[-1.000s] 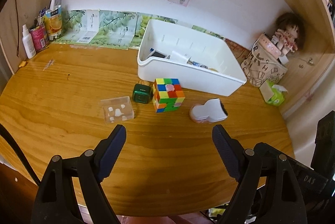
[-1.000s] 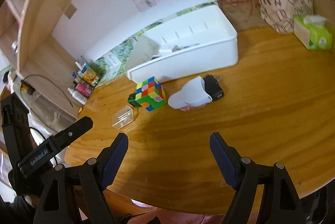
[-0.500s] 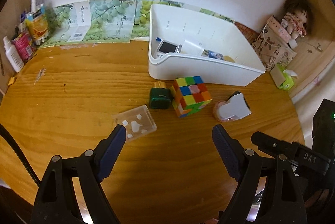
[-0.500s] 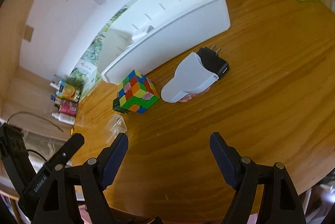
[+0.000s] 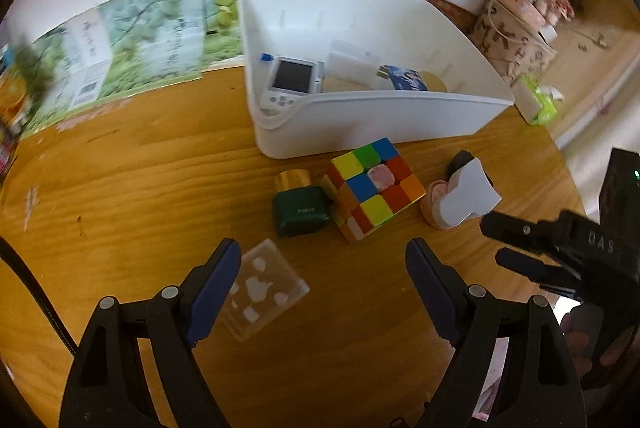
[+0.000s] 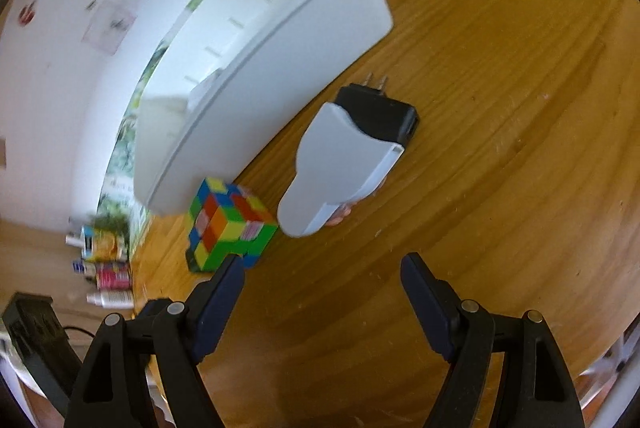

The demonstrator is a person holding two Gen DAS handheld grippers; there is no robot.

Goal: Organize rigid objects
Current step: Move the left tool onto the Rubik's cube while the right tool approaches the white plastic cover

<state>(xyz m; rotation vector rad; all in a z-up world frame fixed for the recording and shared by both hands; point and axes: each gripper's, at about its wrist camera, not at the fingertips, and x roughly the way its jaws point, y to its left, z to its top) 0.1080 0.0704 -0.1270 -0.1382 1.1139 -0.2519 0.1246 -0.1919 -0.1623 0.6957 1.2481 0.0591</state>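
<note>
Both grippers, left gripper (image 5: 323,270) and right gripper (image 6: 322,282), gape empty; cube (image 5: 374,188), green box (image 5: 301,214) and white bin (image 5: 360,126) crowd mid-frame, clear case (image 5: 266,288) beside left fingertip.

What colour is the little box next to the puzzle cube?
Dark green box with a gold top, beside the cube; clearest in the left wrist view.

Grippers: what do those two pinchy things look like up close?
Each gripper, left and right, has two black plastic arms shaped like open triangles with silver round rivets. The fingers wear dark blue pads. In the left view, the right gripper's side shows letters like "DAS" and a tiny green light.
</note>
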